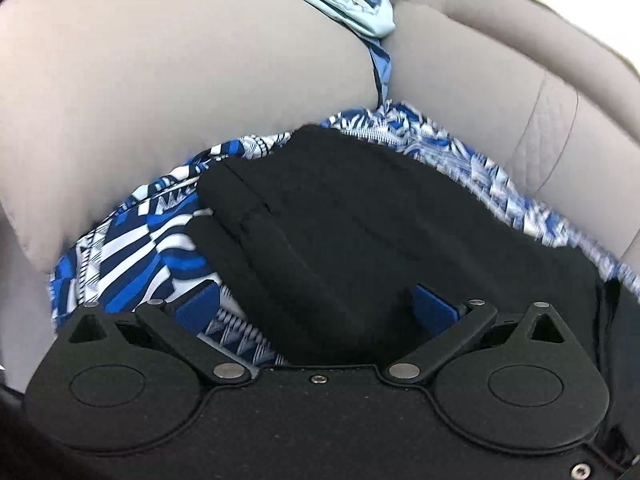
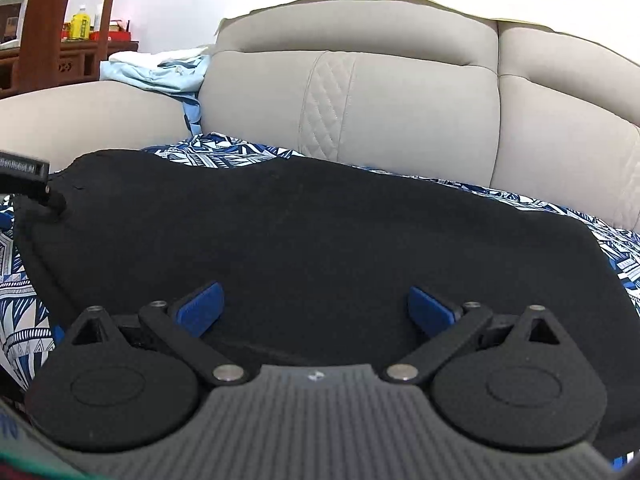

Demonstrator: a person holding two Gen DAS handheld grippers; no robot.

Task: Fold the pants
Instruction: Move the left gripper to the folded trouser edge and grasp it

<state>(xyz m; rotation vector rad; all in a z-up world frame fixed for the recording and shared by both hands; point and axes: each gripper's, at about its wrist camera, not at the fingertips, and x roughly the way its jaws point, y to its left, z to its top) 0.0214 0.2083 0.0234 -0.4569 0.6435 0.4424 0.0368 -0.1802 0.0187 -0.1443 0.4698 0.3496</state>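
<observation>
Black pants lie flat on patterned blue-white cloth over beige leather sofa. Left gripper and right gripper jaws spread, empty, above near hem.

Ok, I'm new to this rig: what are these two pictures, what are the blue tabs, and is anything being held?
Each picture comes from a camera mounted on handheld tongs, looking forward along the two fingers. One view is from the left tongs, the other from the right tongs. The blue tabs are the finger pads. In both views the fingers stand wide apart, so nothing is gripped. The black pants lie on a blue patterned cloth spread over a beige sofa. Both tongs sit low at the pants' near edge, with fabric between the fingers. The dark part at the left edge of the right view appears to be the other tongs. Pale blue clothes lie on the sofa arm behind.
</observation>
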